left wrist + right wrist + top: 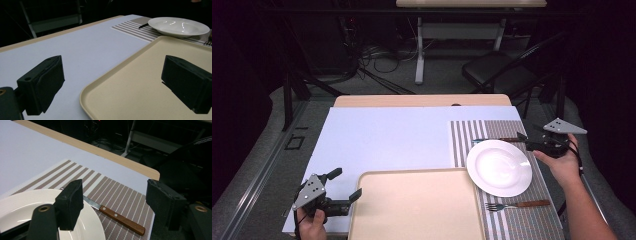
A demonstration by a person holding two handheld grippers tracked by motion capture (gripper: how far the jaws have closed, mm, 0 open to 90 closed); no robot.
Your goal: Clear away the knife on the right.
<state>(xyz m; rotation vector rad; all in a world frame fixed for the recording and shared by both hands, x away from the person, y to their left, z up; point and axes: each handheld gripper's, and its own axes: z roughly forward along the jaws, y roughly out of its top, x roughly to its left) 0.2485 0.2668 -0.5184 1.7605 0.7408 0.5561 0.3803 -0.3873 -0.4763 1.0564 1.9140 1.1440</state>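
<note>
one knife, one plate, one fork, one tray

one knife [117, 216] with a smooth brown wooden handle, two rivets and a slim metal blade lies flat on the striped mat, at centre right of the high view, just beyond the plate. the right gripper [525, 142] hangs over it, jaws wide apart, nothing between them. one round white glossy plate [499, 167] sits on the one woven placemat [465, 136], brown and white stripes. one wood-handled fork [517, 204] lies nearer the bottom edge. one beige rectangular tray [417, 207] with rounded corners rests at bottom centre. the left gripper [345, 185], lower left, is spread open over the tray's corner, holding nothing.
</note>
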